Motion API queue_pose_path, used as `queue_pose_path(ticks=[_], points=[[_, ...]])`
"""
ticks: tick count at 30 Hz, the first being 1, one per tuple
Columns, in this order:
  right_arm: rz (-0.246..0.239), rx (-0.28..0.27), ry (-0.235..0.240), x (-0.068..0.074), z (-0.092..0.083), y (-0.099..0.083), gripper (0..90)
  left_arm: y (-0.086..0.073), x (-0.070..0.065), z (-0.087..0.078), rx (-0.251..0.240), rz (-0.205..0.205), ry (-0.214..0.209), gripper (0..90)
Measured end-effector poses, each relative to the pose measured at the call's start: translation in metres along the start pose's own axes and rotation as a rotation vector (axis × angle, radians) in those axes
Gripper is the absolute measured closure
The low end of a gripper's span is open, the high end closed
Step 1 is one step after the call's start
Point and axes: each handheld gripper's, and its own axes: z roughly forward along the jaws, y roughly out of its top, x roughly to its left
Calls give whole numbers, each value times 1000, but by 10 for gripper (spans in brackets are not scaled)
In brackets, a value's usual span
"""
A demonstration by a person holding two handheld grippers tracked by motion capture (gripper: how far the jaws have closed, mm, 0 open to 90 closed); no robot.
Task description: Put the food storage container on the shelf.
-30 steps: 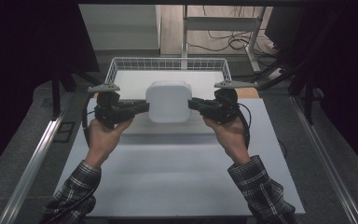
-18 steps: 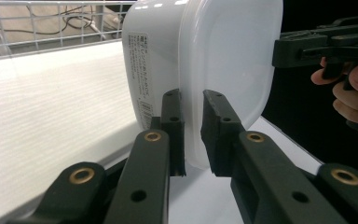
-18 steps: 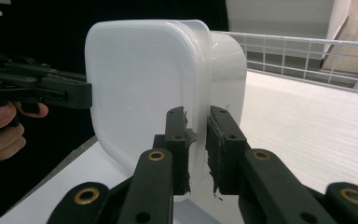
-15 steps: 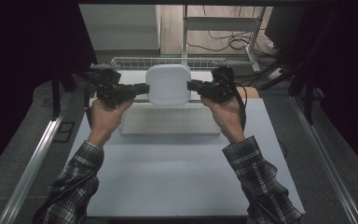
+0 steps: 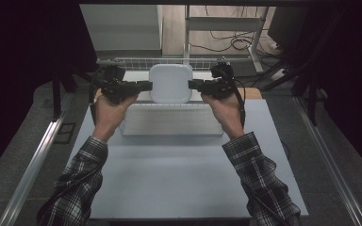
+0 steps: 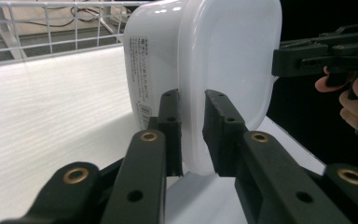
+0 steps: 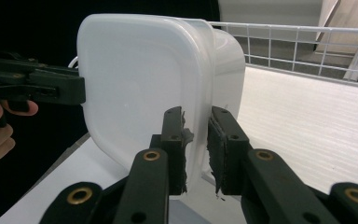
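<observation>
A white lidded plastic container (image 5: 170, 83) hangs above a wire basket (image 5: 169, 123) near the table's far edge, tipped so its lid faces the camera. The left gripper (image 5: 147, 85) and right gripper (image 5: 192, 84) each pinch the lid rim on opposite sides, their jaws having just eased slightly wider.

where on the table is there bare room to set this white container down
The widest bare patch is the pale table top between the two plaid sleeves, on the near side of the wire basket. The basket's floor below the white container also looks bare. It is crowded at the container's edges, where the left gripper and right gripper hold it.
</observation>
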Motion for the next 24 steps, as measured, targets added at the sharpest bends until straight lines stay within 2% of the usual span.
queue_pose_path(ticks=[7, 14, 21, 24], points=[[16, 2, 7, -2, 6, 6, 694, 3, 4, 4, -3, -13, 0, 690], [-7, 25, -28, -1, 16, 11, 664, 4, 9, 9, 9, -21, 22, 692], [7, 31, -20, -5, 19, 14, 654, 9, 12, 12, 18, -33, 24, 680], [-1, 36, -28, -5, 22, 14, 625, 12, 11, 17, 44, -22, 52, 644]])
